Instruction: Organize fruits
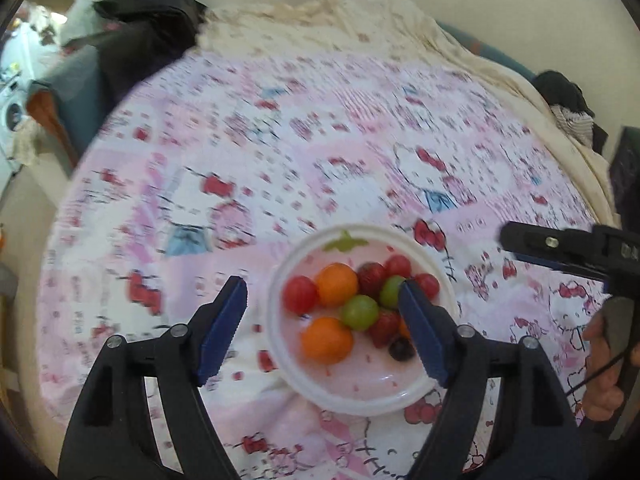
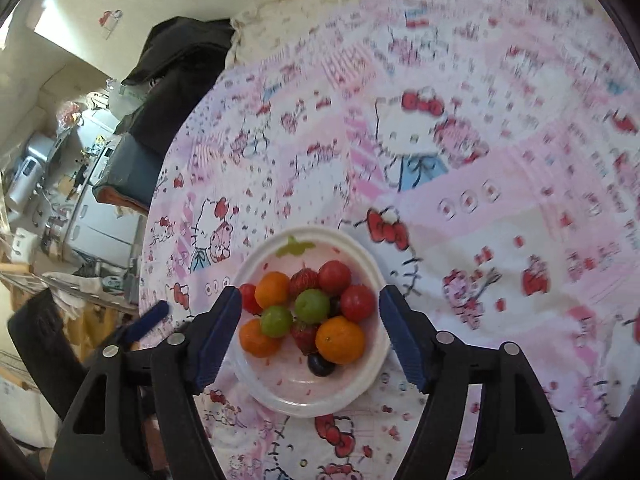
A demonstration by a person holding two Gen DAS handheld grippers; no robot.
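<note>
1. Lots of the pink cat-print cloth (image 1: 304,152) looks smeared and blurry, so the small drawings on it are hard to read, most of all toward 1 o'clock in the right claw's view.
2. The left claw (image 1: 322,322) covers part of the fruit. Its right finger (image 1: 420,328) sits over the bowl's 3 o'clock side and hides bits of a green grape (image 1: 392,291) and a strawberry (image 1: 383,326) there.
3. In the right claw's view, the left finger (image 2: 218,340) hides part of a red tomato (image 2: 248,297) at the bowl's 9 o'clock side.
4. A dark round berry (image 2: 321,365) peeks out from under an orange (image 2: 340,339). I cannot tell what kind it is.
5. The left claw is spread wide and holds nothing. The white bowl (image 1: 316,394) of fruit lies between its fingers, closer to the right one.
6. The right claw (image 2: 310,334) is also spread wide with nothing in it. The bowl (image 2: 372,268) sits right between its two fingers, and the fruit pile is in the middle.
7. Seen from the left claw, the right claw (image 1: 560,252) pokes in at 3 o'clock, and part of it is cut off by the edge.
8. The fruit in the bowl is oranges, red tomatoes, green grapes and strawberries, all bunched up and touching.
9. A black bag (image 2: 176,80) leans past the cloth at 10 o'clock. The messy room behind it is too small to make out.
</note>
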